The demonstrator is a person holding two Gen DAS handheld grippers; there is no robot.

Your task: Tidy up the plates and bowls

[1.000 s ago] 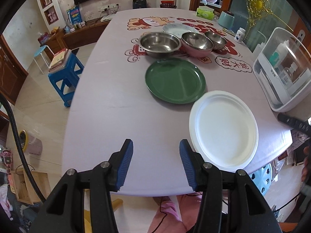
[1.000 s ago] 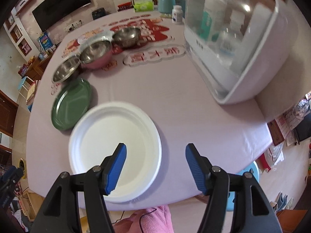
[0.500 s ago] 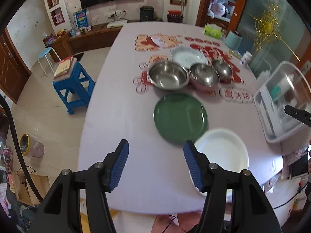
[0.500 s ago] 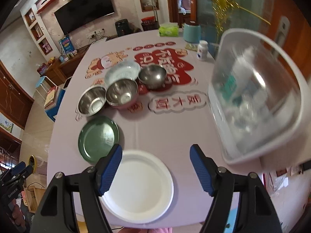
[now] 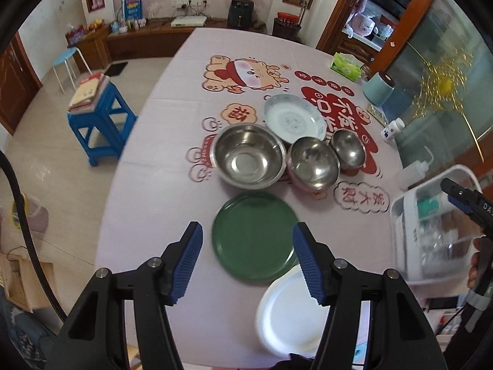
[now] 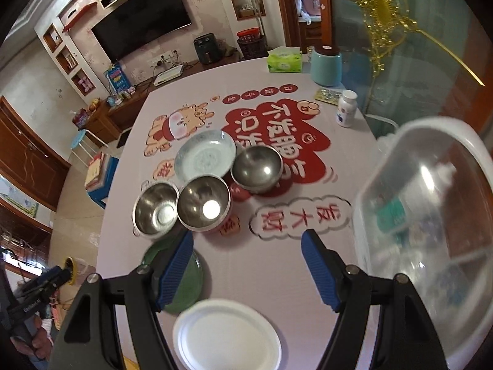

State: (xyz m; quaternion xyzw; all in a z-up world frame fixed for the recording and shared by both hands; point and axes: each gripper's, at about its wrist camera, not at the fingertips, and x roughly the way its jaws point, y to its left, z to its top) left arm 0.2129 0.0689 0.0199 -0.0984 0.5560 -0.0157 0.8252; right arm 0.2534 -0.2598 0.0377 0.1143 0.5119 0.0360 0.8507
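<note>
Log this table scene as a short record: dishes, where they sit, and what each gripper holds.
surface: table with a printed cloth
steel bowls: three in a row, large steel bowl, middle steel bowl, small steel bowl
patterned dish: pale blue dish, behind the bowls
green plate: green plate, in front of the bowls
white plate: white plate, nearest the table's edge
left gripper: left gripper, open, empty
right gripper: right gripper, open, empty
</note>
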